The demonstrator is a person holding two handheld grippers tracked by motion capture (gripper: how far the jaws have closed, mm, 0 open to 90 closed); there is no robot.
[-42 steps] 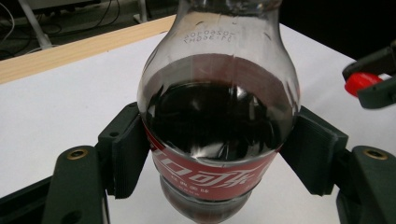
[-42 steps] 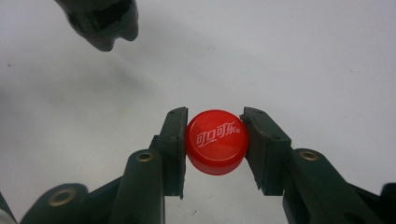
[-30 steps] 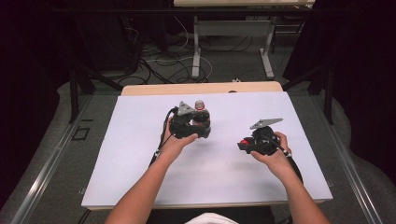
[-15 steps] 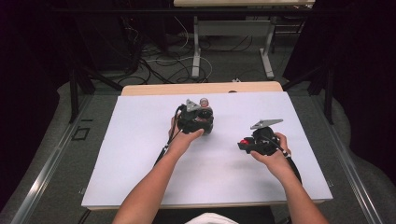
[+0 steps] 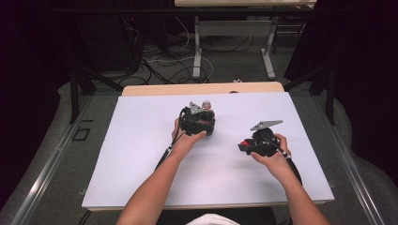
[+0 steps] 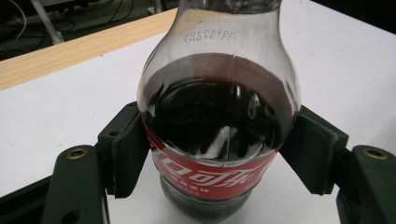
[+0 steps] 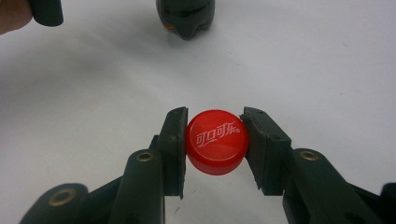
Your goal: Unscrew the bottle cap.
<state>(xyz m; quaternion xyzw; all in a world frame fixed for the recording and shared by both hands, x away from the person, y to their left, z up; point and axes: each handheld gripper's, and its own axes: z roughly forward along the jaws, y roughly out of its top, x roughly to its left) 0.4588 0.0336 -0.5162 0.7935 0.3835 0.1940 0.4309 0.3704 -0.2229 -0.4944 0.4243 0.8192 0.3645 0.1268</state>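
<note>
A person's forearms reach in from the near edge of a white tabletop (image 5: 141, 154), each hand holding a black claw. Nearest, toward the right side, the right claw (image 5: 245, 146) is clamped on a red cap (image 7: 216, 141): in the right gripper view both pads press the cap's ribbed sides, its printed top facing the camera, held just above the white surface. A grey three-cornered plate stands on top of this claw in the high view.

Farther in, near the middle of the tabletop, the left claw (image 5: 204, 123) grips a bottle (image 6: 218, 116). The left gripper view shows the two pads tight against the bottle at the upper edge of its red label, one on each side, with dark drink filling the body up to the shoulder and clear plastic above it. The bottle stands upright with its base on or just above the white surface; which of the two cannot be told. In the high view its open neck rises just beyond the claw's grey plate. The bottle's dark base also appears at the top of the right gripper view, well apart from the cap.

Beyond the white sheet a strip of bare wood marks the far edge of the tabletop, and behind it cables (image 5: 159, 65) lie on the dark floor around metal legs.
</note>
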